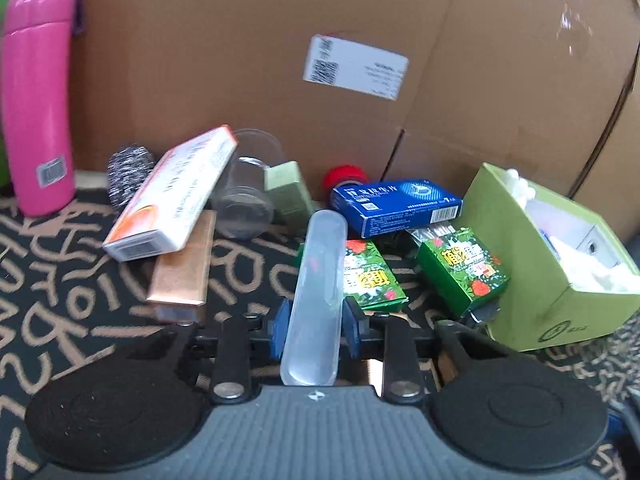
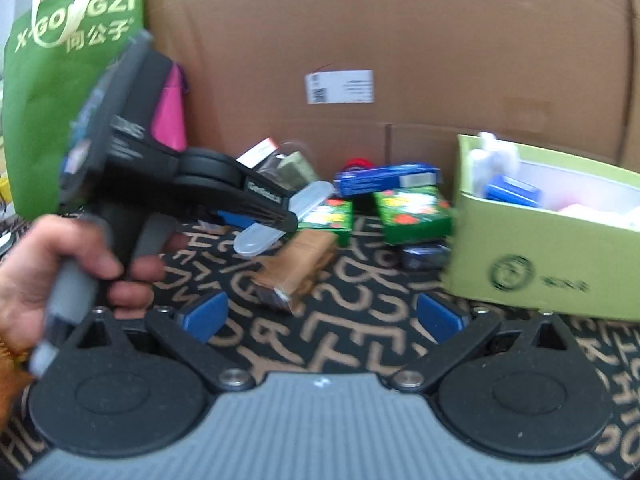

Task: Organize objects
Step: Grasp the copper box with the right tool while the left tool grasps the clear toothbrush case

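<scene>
A black mat patterned with tan letter-like shapes (image 1: pixel 60 280) covers the floor. Behind it stands a large brown corrugated cardboard wall (image 1: pixel 240 60) bearing a white printed shipping label (image 1: pixel 356 67). Soft light glares on the cardboard's upper right.

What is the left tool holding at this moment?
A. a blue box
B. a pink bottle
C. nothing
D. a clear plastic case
D: the left tool is shut on the clear plastic case, its blue pads pressed against both sides; the right wrist view shows the same case lifted off the patterned mat.
</scene>
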The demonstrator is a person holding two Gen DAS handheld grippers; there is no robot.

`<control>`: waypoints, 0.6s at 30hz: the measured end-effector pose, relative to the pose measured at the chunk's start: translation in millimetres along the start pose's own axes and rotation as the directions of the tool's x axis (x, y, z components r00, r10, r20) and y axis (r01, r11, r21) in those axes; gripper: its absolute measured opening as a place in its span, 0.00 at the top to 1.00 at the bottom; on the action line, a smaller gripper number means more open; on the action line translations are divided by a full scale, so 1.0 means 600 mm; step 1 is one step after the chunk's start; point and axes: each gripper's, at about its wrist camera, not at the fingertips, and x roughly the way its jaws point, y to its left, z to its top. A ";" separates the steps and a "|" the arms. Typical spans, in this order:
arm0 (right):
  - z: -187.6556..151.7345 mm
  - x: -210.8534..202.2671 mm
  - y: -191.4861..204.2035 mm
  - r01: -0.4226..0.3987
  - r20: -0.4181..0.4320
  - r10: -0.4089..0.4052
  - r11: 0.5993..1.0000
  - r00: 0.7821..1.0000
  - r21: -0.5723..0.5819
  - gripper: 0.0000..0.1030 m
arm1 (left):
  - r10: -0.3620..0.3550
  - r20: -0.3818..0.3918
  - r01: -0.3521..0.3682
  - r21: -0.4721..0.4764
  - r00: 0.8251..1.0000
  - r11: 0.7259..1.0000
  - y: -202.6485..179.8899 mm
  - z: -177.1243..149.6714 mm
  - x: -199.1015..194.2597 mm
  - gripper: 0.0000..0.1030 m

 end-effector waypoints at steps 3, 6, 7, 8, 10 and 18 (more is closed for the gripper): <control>0.017 0.049 0.021 -0.005 -0.040 0.005 1.000 0.999 -0.008 0.06 | 0.018 0.003 -0.019 0.017 1.000 1.000 0.012 -0.009 -0.016 0.73; 0.029 0.093 0.036 -0.008 -0.086 0.006 1.000 0.996 -0.016 0.21 | 0.031 -0.006 -0.031 0.017 0.999 0.999 0.022 -0.016 -0.022 0.73; 0.029 0.102 0.037 -0.005 -0.098 0.003 1.000 0.995 -0.015 0.37 | 0.025 -0.015 -0.025 0.013 1.000 1.000 0.026 -0.017 -0.021 0.73; 0.028 0.109 0.035 -0.001 -0.111 0.000 1.000 0.994 -0.008 0.51 | 0.019 -0.028 -0.018 0.013 0.999 1.000 0.028 -0.021 -0.021 0.73; 0.022 0.106 0.025 0.000 -0.122 0.002 1.000 0.993 0.018 0.66 | -0.001 -0.041 0.002 0.027 0.999 1.000 0.027 -0.031 -0.023 0.73; -0.035 0.001 -0.029 0.012 -0.143 -0.015 1.000 0.990 -0.018 0.70 | -0.045 -0.057 0.052 0.127 0.997 0.991 -0.005 -0.083 -0.077 0.79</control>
